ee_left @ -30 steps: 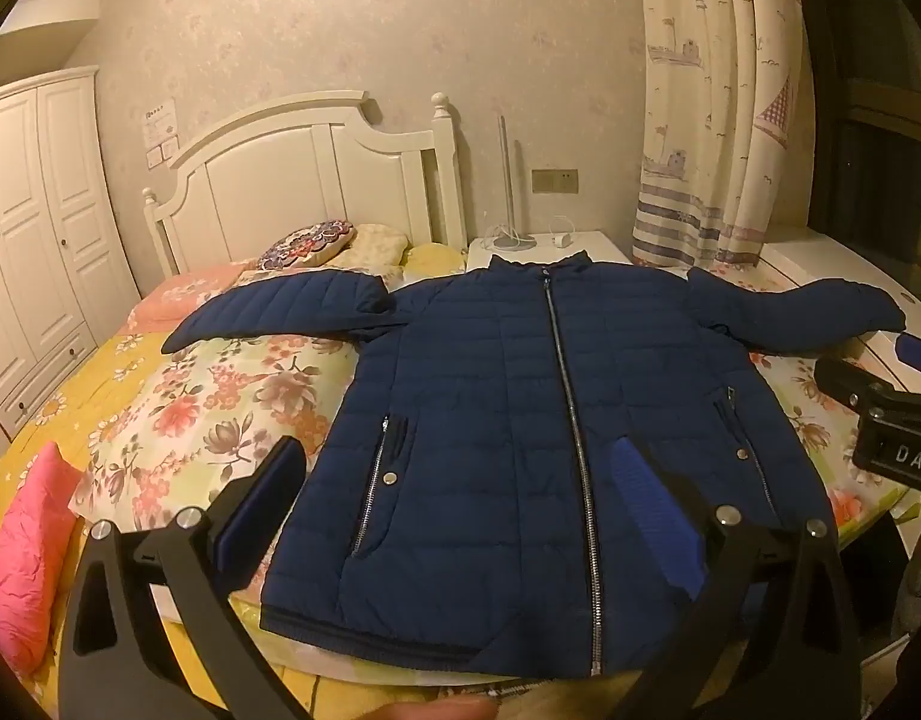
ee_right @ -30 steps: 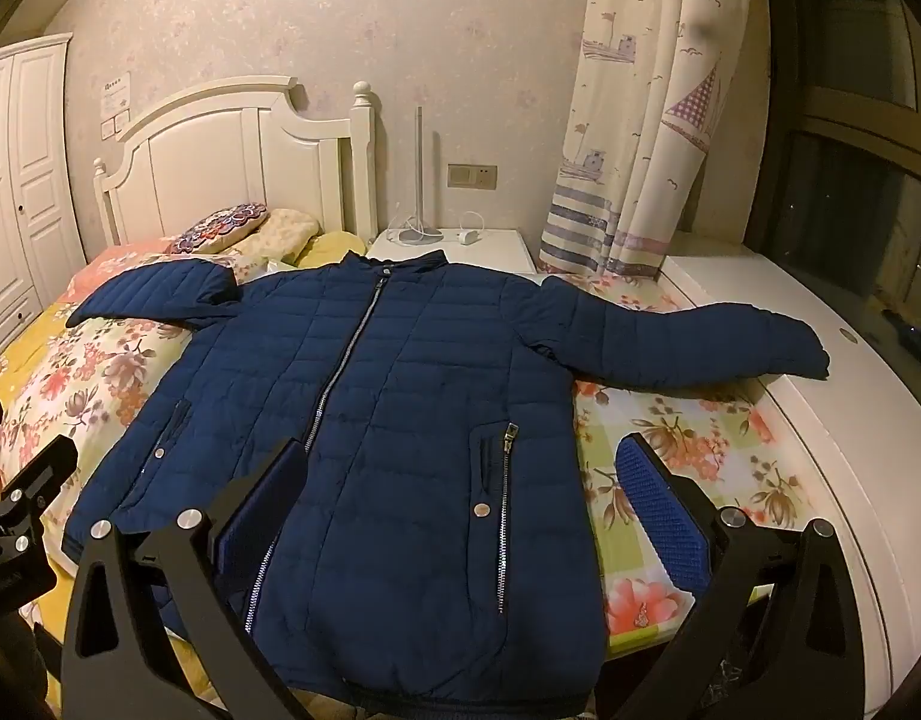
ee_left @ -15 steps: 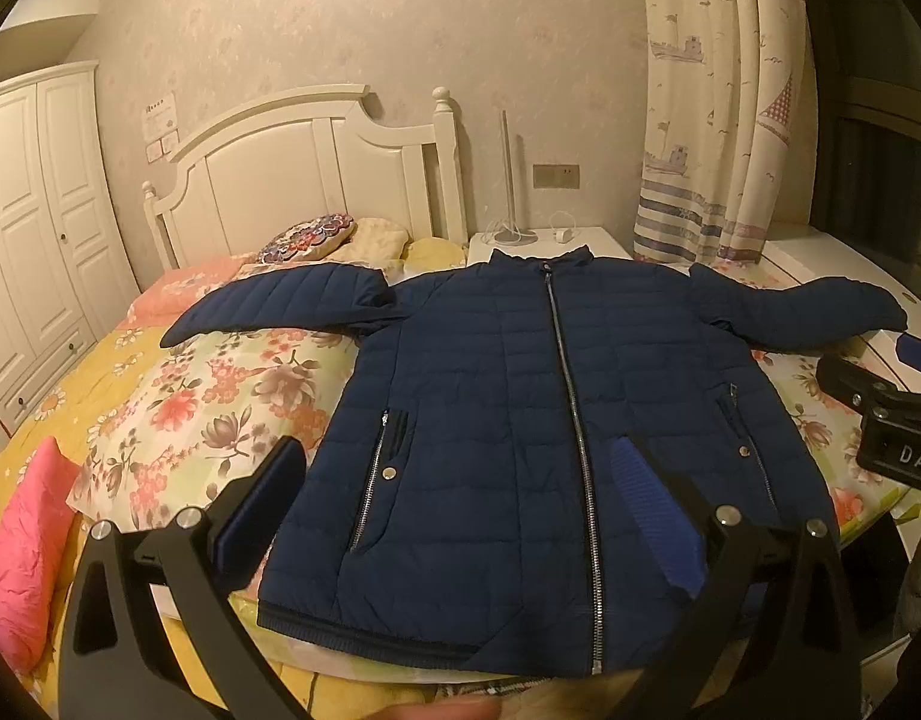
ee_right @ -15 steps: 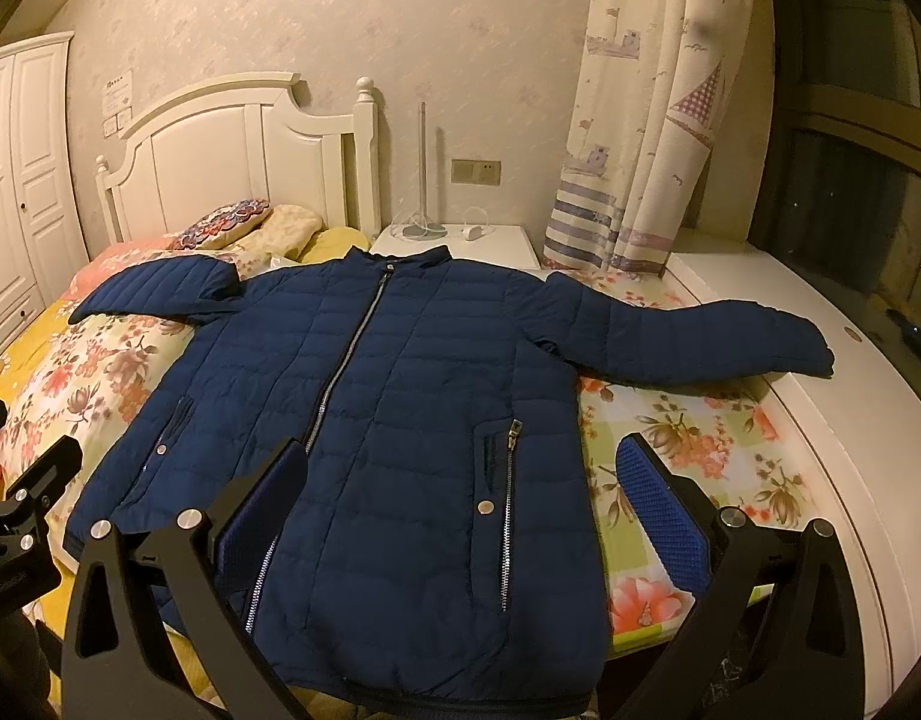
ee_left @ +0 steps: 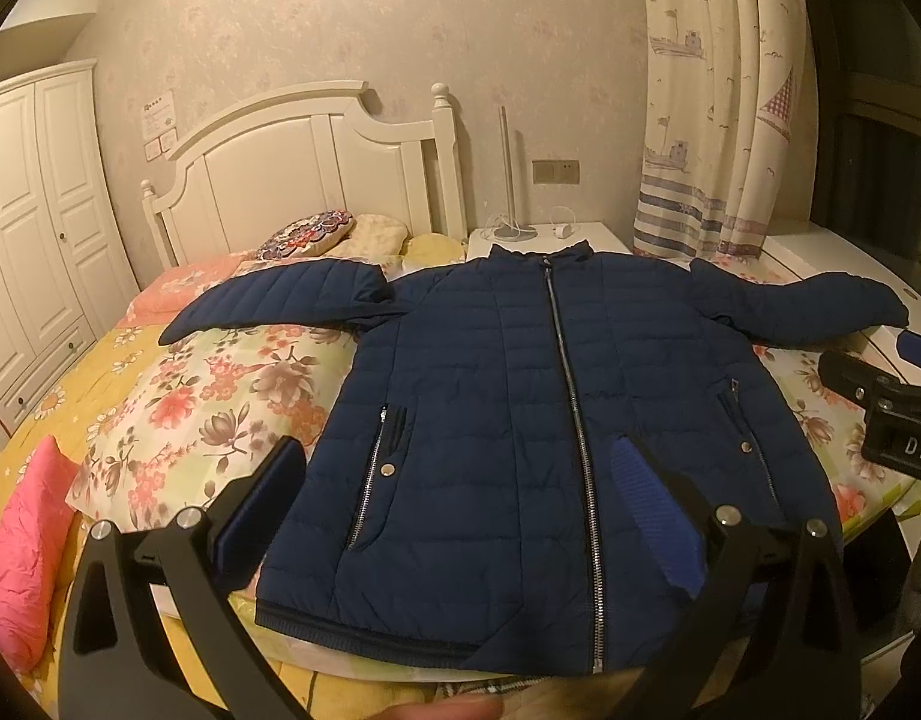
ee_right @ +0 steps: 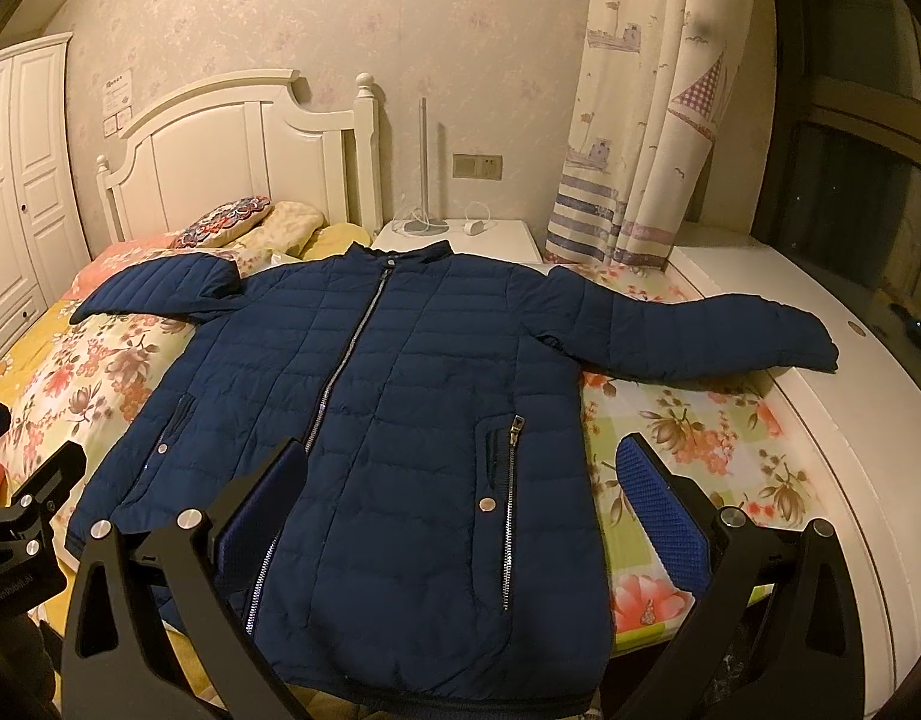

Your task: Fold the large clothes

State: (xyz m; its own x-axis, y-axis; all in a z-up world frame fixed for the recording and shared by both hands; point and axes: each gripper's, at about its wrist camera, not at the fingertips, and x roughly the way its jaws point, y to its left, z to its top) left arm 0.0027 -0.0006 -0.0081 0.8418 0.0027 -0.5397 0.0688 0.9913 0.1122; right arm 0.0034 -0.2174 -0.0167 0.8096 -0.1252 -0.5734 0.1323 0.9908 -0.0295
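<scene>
Left wrist view: the left gripper (ee_left: 454, 495) is hanging released, jaws wide apart, grasping nothing, above the hem of the jacket (ee_left: 538, 420). Compared with a second ago the jacket is sitting slightly lower in view, so the gripper is shifting only a little; folding is not yet starting. The jacket is lying zipped, front up, flat on the bed (ee_left: 220, 396), both sleeves spread outward. The right gripper's body is showing at the right edge.

Right wrist view: the right gripper (ee_right: 460, 495) is likewise hanging released and empty over the jacket (ee_right: 400, 396). The right sleeve (ee_right: 718, 336) is reaching onto the white ledge (ee_right: 868, 480). No containers are showing in either view.
</scene>
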